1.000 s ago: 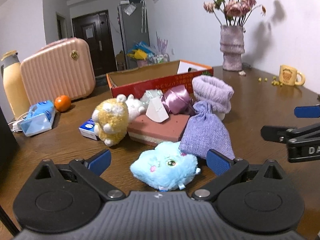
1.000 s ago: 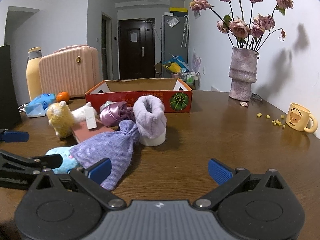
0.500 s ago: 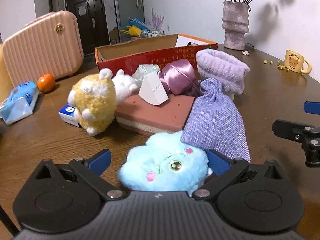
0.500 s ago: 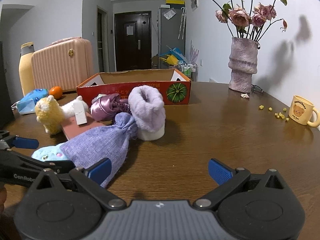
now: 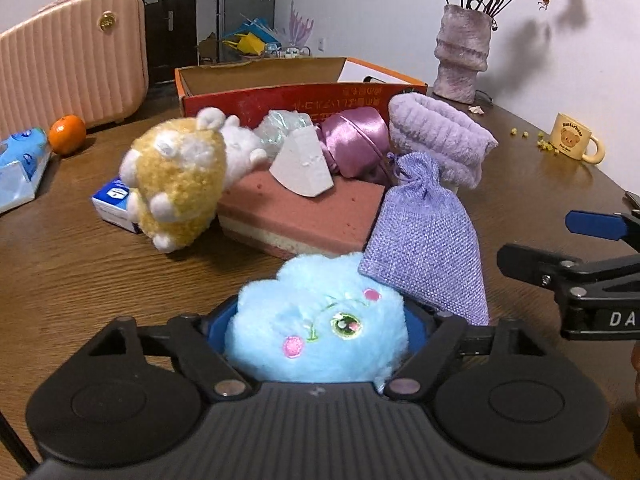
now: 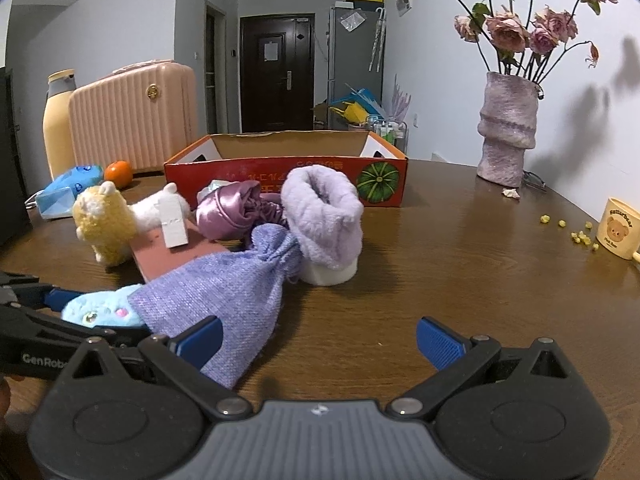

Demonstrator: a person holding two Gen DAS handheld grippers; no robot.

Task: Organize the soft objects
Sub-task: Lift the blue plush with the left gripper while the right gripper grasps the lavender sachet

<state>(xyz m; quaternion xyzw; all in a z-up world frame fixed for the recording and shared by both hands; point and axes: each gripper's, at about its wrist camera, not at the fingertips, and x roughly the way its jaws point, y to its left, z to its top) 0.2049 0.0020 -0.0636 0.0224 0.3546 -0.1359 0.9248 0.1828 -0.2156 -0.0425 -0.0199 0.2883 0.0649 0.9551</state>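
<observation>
Left wrist view: we see the left gripper [image 5: 318,320] closing its jaws around a fluffy blue plush toy [image 5: 316,332] on the brown wooden table [image 5: 72,272]. The toy sits between the blue pads and fills the gap, its sides against them. A second ago the jaws stood at their widest with the toy lying free ahead of the fingertips; since then the gripper has come forward and down over it, and the cardboard box [image 5: 280,88] and the pile in front of it loom larger.

The lilac drawstring pouch [image 5: 424,240] rests just beside the toy, one corner overlapping it. Behind them lie a pink sponge block [image 5: 300,216], a yellow plush alpaca [image 5: 176,176], a purple satin pouch [image 5: 356,140] and a fuzzy lavender slipper [image 5: 440,140], all in front of the box.

From the right wrist view, the right gripper [image 6: 320,338] hovers wide open above the table, holding nothing, its left pad over the lower end of the lilac pouch. It has edged closer to the pile than a second ago.

Writing we can read: "GenRobo" on the left gripper's arm, "DA" on the right gripper's arm, and "Butterbear" on the yellow mug [image 6: 618,228]. The print on the box's red front is too blurred to make out; a green pumpkin picture [image 6: 378,184] marks its corner.
</observation>
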